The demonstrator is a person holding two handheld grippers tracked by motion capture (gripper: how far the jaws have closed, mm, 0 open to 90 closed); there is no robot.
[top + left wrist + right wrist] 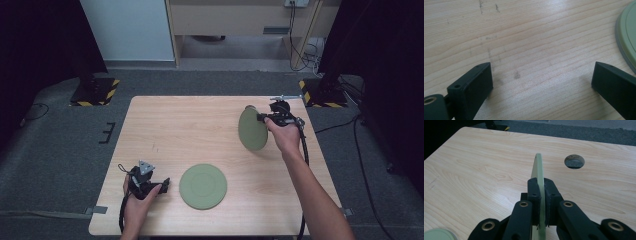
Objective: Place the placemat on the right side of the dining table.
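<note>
Plates, both green: from the high view, one plate [203,186] lies flat near the table's [175,130] front edge, the left gripper [162,186] just beside it. The right gripper [261,118] holds a second plate [252,130] lifted on edge over the far right. Left gripper view: jaws spread wide over bare wood, nothing between them, flat plate's rim [625,37] at right. Right gripper view: jaws clamped on the raised plate's [537,167] edge, a round hole [574,161] in the tabletop beyond
</note>
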